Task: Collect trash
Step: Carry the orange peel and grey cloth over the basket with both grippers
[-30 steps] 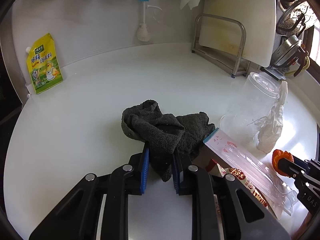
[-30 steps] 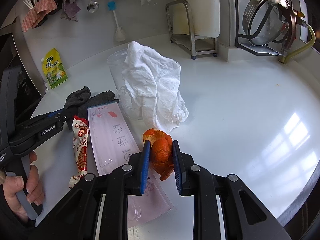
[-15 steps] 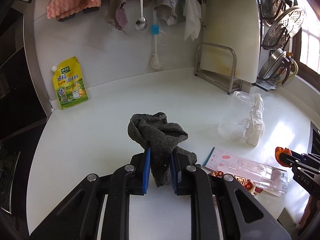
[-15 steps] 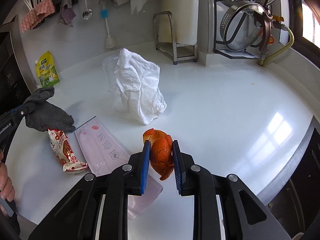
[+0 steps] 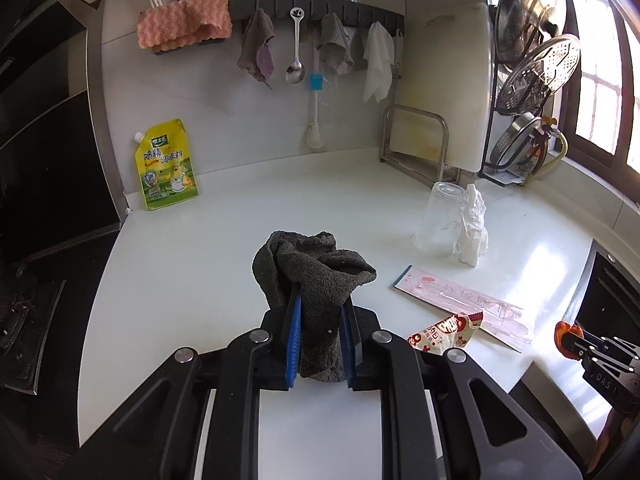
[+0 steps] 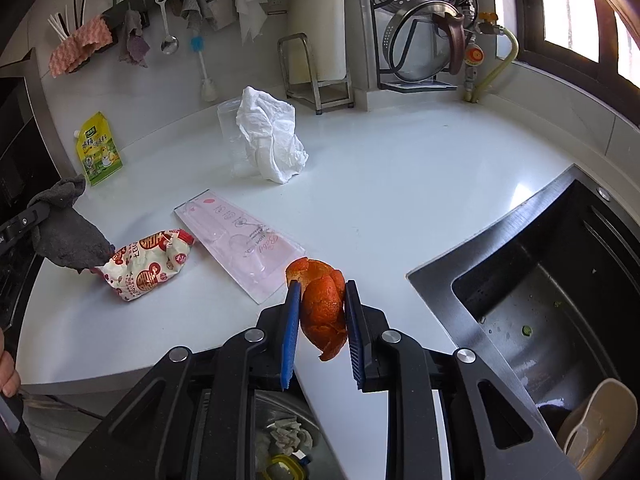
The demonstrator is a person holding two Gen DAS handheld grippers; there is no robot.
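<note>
My left gripper (image 5: 319, 308) is shut on a dark grey rag (image 5: 314, 272) and holds it above the white counter (image 5: 200, 248). My right gripper (image 6: 320, 300) is shut on an orange peel (image 6: 322, 304), held over the counter's front edge. Below it a trash bin (image 6: 284, 440) with scraps shows between the gripper arms. On the counter lie a red-and-white snack wrapper (image 6: 146, 266), a pink plastic package (image 6: 240, 240), and a crumpled white tissue (image 6: 272, 140) leaning on a clear cup (image 6: 230, 136). The right gripper and peel show at the left wrist view's right edge (image 5: 568, 334).
A steel sink (image 6: 540, 300) lies right of the counter. A yellow seasoning pouch (image 5: 168, 164) leans on the back wall. A cutting board in a rack (image 5: 440, 92), pot lids (image 5: 536, 68) and hanging cloths and utensils (image 5: 296, 48) line the back.
Both grippers have lifted and pulled back from the counter. The rag is now off the surface, and the peel has moved over the front edge above the bin.
</note>
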